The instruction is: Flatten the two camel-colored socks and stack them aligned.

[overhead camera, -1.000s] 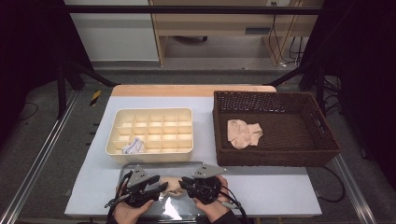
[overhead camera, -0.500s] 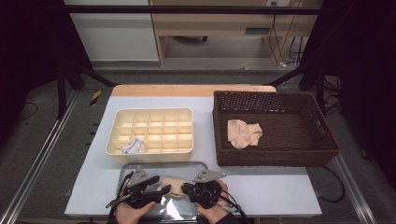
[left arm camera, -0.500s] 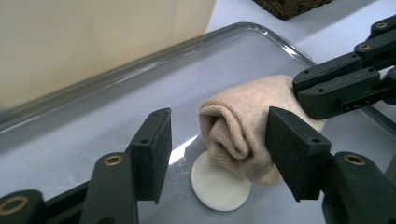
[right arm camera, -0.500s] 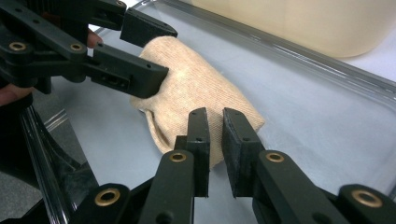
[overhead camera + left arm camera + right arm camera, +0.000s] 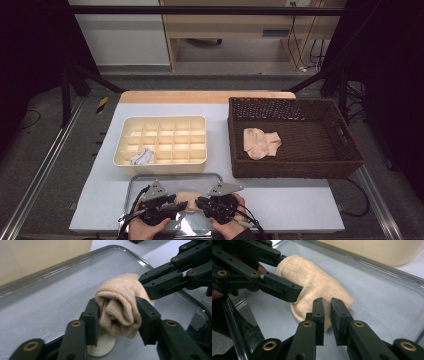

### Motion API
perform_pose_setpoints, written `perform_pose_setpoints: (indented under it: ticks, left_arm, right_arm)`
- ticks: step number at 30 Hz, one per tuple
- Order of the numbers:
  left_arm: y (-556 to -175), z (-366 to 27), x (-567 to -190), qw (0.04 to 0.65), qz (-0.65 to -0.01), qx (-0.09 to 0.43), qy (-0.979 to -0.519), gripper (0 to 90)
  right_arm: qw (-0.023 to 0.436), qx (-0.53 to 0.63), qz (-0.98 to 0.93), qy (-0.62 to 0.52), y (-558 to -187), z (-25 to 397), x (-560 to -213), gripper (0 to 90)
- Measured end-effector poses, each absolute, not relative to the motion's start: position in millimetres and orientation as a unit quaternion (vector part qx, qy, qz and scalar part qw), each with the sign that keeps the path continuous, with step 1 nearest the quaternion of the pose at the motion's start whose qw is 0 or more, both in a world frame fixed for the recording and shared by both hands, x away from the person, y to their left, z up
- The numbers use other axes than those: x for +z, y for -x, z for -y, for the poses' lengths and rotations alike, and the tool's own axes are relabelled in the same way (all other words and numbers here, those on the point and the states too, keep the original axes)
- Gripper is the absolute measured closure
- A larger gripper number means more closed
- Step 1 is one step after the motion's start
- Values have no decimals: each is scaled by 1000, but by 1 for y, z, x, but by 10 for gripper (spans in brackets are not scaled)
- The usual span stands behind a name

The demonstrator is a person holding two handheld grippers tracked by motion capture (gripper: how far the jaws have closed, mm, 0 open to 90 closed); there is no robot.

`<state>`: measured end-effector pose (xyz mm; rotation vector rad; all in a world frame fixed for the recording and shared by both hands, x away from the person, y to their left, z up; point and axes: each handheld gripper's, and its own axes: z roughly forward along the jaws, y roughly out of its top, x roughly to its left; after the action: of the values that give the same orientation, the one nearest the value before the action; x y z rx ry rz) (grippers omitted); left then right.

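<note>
Beige knitted fabric, a rolled sock [image 5: 120, 312], lies on the metal tray [image 5: 131, 186] at the near edge of the table [image 5: 310, 200], directly in front of you. Your left gripper [image 5: 117, 315] clamps the rolled end of this sock between its two jaws, with the fabric bulging out above and below the pads. A small white disc [image 5: 102, 346] sits on the tray floor just beneath the clamped roll.

Your right gripper [image 5: 327, 315] has its jaws drawn narrow on the opposite end of the sock [image 5: 317, 287], where a thin edge of fabric sits in the slim gap between them. In the high view, both grippers face each other over the tray, the left gripper [image 5: 172, 205] and the right gripper [image 5: 200, 204] close together with the sock [image 5: 186, 197] between them.

Beyond the tray stands a cream divided box [image 5: 162, 122] holding a white sock [image 5: 141, 157] in its near-left compartment. To the right of the box stands a dark wicker basket [image 5: 300, 167] with another beige sock [image 5: 261, 142] lying flat on its floor, well apart from the tray
</note>
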<state>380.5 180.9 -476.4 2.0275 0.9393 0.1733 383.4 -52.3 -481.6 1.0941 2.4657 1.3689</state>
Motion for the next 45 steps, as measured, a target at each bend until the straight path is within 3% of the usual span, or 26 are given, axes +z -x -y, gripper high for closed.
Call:
perform_pose_setpoints:
  ticks: [11, 30, 45]
  left_arm:
    - [-377, -185, -463, 448, -368, 74, -812, 667]
    - [-382, -213, -439, 464, -382, 116, -791, 664]
    - [-393, -232, -418, 461, -396, 145, -781, 661]
  right_arm:
    - [55, 467, -809, -353, -383, 58, -473, 763]
    - [154, 459, -763, -428, -392, 130, -456, 637]
    - [188, 426, -750, -470, -385, 176, -461, 568]
